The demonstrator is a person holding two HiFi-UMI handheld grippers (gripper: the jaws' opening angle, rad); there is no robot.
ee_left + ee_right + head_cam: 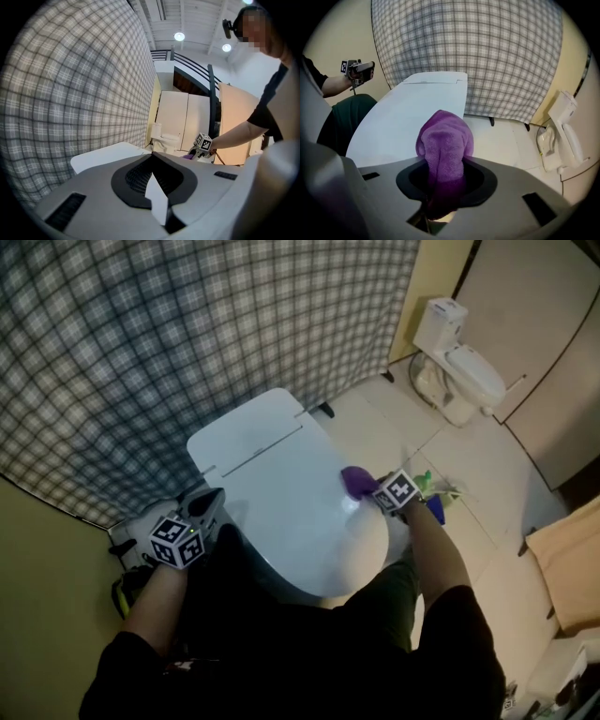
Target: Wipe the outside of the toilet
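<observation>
- Two claws share the work around one white toilet [281, 484]. It stands in the middle of the scene with its lid down and its back toward the checked curtain [187, 334] on the far side.
- The right claw [370, 488] is clamped on a purple cloth [443, 140]. The cloth is bunched into a rounded wad that sticks out past the jaws. Held this way, it is probably the soft wad and not the hard jaws that meets the toilet.
- The cloth sits at the right edge of the lid and appears to touch it, so a wiping pass along that edge seems to be the step in hand.
- The left claw [211, 502] has its jaws together with nothing between them. It is held off the toilet's left side, close to the person, most likely parked out of the wiping path.
- The lid looks hard, smooth and slightly glossy. It is squared at the far end and rounds to an oval at the near end, a shape a cloth should slide over easily.
- The cloth is fluffy looped terry and looks soft enough to mould to curved edges.
- The curtain hangs in soft folds above a floor [469, 465] of pale tiles.
- A second toilet [459, 371] stands well apart at the far right and seems to play no part.
- The sides and base of the near toilet look harder to reach than the lid.
</observation>
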